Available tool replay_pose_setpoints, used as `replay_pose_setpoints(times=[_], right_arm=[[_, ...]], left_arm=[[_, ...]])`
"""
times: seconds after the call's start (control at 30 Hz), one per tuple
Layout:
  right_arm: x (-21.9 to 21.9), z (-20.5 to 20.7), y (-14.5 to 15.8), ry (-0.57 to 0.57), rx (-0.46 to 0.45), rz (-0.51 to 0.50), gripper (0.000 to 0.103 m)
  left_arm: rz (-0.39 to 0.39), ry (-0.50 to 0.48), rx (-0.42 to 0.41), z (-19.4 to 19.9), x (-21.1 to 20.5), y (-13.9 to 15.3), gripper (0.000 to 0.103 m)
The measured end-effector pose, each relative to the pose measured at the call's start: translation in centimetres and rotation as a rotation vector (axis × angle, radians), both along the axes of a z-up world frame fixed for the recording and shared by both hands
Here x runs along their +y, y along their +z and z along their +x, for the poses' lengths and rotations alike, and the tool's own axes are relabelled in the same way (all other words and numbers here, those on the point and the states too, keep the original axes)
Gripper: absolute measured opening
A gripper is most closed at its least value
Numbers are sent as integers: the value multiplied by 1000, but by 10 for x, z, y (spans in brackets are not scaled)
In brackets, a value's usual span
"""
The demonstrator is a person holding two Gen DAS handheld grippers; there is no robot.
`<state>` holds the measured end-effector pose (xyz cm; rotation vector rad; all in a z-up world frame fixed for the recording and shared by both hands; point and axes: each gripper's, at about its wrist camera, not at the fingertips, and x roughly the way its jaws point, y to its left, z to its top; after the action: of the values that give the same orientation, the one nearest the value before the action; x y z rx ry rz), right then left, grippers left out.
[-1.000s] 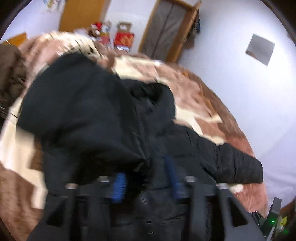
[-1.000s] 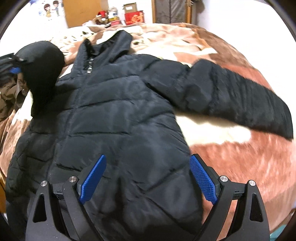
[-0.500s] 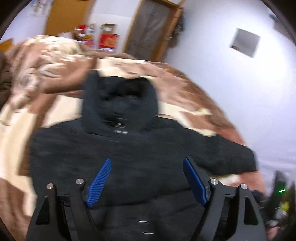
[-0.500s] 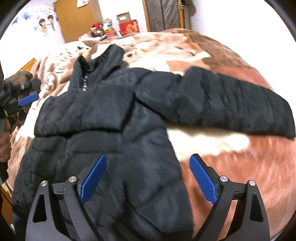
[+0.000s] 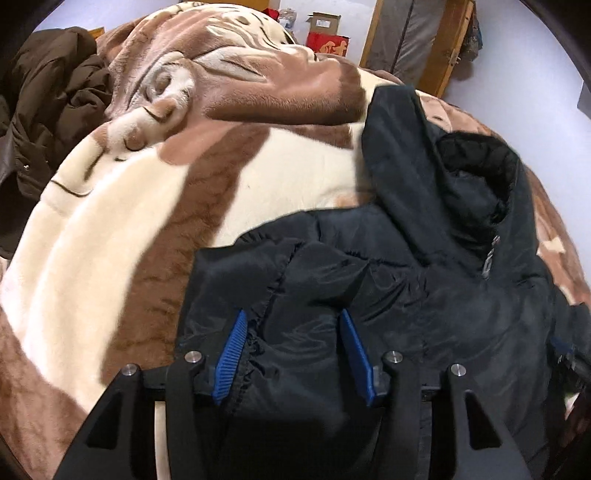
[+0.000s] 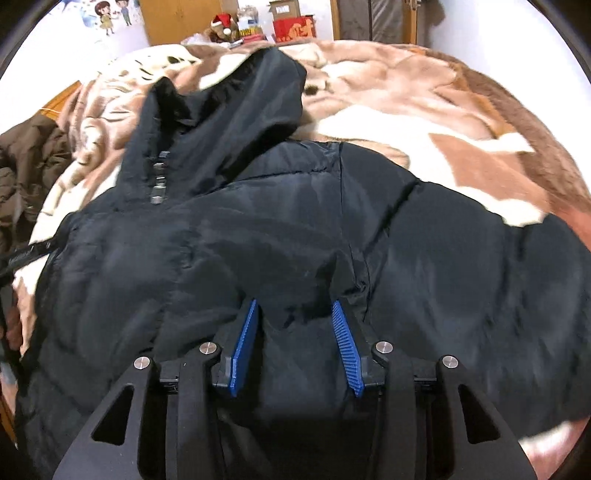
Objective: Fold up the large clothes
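Change: half a second ago both jaws stood wide above the black jacket (image 6: 258,236); both have just been closing, each now low on it
Left gripper (image 5: 291,354): jaws about half open, a bunched fold and gathered seam between the blue pads, which touch it
Right gripper (image 6: 295,343): jaws about half open, a raised ridge of fabric pinched between them
Jacket: flat on the brown-and-cream blanket (image 5: 122,229), hood (image 6: 236,122) at its far end
Surroundings: brown coat (image 5: 44,122) left of the jacket; red box (image 6: 293,27) beyond it, writing unreadable

Brown-and-cream blanket (image 5: 155,206), brown coat (image 5: 44,110) heaped at its edge, red box (image 6: 293,27), wooden door (image 6: 177,18)
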<state>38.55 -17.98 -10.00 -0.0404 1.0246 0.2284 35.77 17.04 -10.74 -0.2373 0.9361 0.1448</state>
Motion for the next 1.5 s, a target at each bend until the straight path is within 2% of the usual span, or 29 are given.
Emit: replay_pose_setpoints(times=[0.1,0.17,0.23,0.3,0.37,0.4,0.47,0.5,0.53,0.6,0.7,0.9,1.13,1.33,1.5], right_arm=[[6,9,-8,2,1,-33,43],[5,6,-7,6,-3,-41,43],[1,1,3,3,-1,-37,43],[-9,-17,24,-1,-47,6,43],[-17,-33,32,-4,-75,27,43],[-19,-38,28,-2,-65,27,43],[-18,-34,10,5,-13,5,43],[-18,-31,-6,8,23,-2,43],[-17,-28,-10,11,31,0,43],[-20,-26,-11,-5,39,16,43],[-22,-33,2,-4,36,-15,43],[-39,-100,43,-32,-30,11,43],[-56,-198,70,-76,-54,35,43],[-73,-258,87,-117,-73,98,43],[-84,-286,96,-104,-77,104,45]], left_arm=[[30,-1,-14,-3,-7,-9,55],[20,0,-13,-5,-6,-4,55],[6,-7,-23,-12,-2,12,53],[-9,-10,-84,-29,6,32,53],[-14,-3,-128,-48,13,42,53],[-14,-2,-122,-53,15,40,53],[-6,3,-47,-53,18,17,53],[-21,1,-2,-49,20,2,53],[-37,2,10,-49,21,-6,54],[-40,19,7,-49,22,-7,55],[-33,33,4,-56,19,6,54],[-49,13,-77,-115,-4,52,54],[-42,-79,-106,-203,-70,87,54],[-45,-130,-99,-261,-121,100,54],[-56,-188,-69,-281,-148,101,54]])
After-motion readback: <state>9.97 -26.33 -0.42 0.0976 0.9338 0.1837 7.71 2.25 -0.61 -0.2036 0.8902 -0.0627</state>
